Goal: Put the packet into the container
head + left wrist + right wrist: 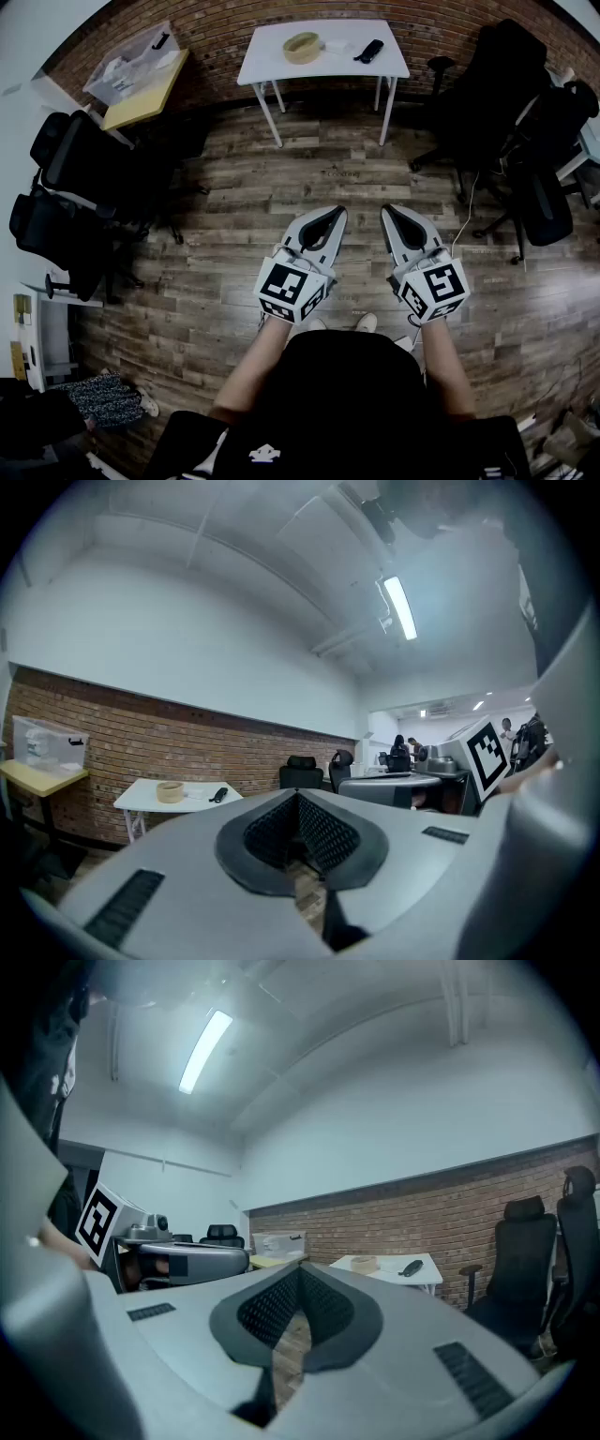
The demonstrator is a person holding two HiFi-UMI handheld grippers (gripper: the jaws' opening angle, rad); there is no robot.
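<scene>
A white table (323, 58) stands by the brick wall, well ahead of me. On it sit a round tan container (302, 47), a black object (369, 51), and between them a pale packet (338, 45) that is hard to make out. My left gripper (337, 213) and right gripper (387, 212) are held side by side over the wooden floor, far short of the table. Both are shut with nothing between their jaws. The left gripper view shows the container (170, 791) over the closed left gripper (298, 798). The right gripper view shows the container (364, 1263) past the closed right gripper (302, 1272).
Black office chairs (70, 187) crowd the left side, and more chairs (511, 112) stand on the right. A yellow-topped desk (145, 89) with a clear plastic box (136, 61) is at the back left. Bare wooden floor (328, 169) lies between me and the table.
</scene>
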